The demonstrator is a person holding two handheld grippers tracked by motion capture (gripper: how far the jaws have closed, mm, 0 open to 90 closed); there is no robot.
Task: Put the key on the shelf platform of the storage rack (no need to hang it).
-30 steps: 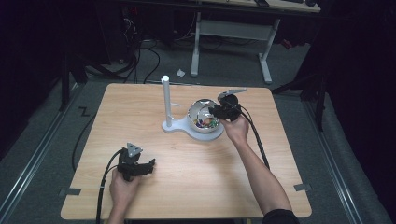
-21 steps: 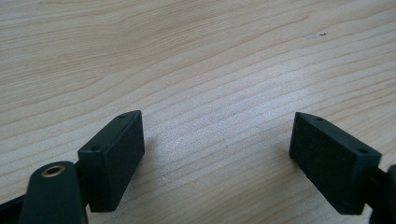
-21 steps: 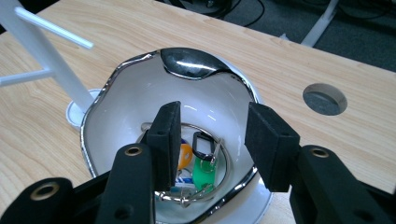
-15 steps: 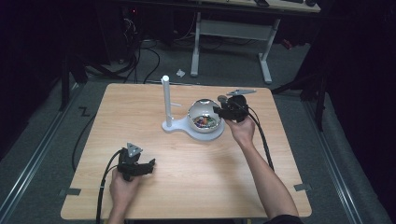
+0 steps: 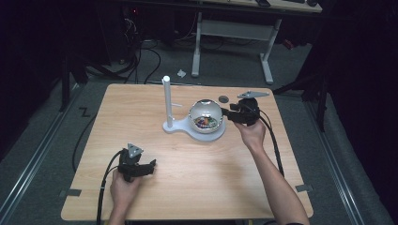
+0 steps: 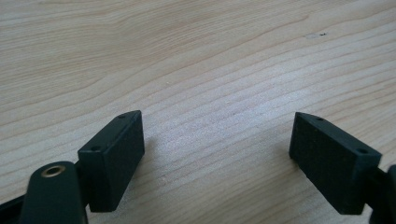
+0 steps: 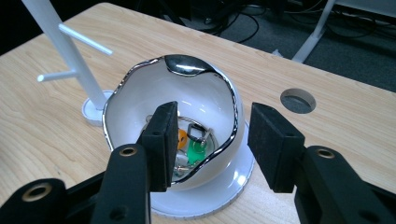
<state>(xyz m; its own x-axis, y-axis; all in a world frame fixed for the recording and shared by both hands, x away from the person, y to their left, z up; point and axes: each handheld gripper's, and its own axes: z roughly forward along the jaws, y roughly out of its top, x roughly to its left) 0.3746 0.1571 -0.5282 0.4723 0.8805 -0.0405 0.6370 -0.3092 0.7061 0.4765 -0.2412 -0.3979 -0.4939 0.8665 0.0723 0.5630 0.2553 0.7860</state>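
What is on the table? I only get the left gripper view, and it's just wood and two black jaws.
Observer: A shiny white bowl with a wavy silver rim sits on the round base of a white peg stand.
Operator: What's inside it?
Observer: Small colourful bits, some orange and green.
Operator: Where's the other gripper?
Observer: The right gripper is at the bowl. Its jaws have just been opening, and the near rim shows between them, not squeezed.

A wooden table with a round hole near its far edge stands on grey floor, cables and a white-legged desk frame lying behind it in dimness.
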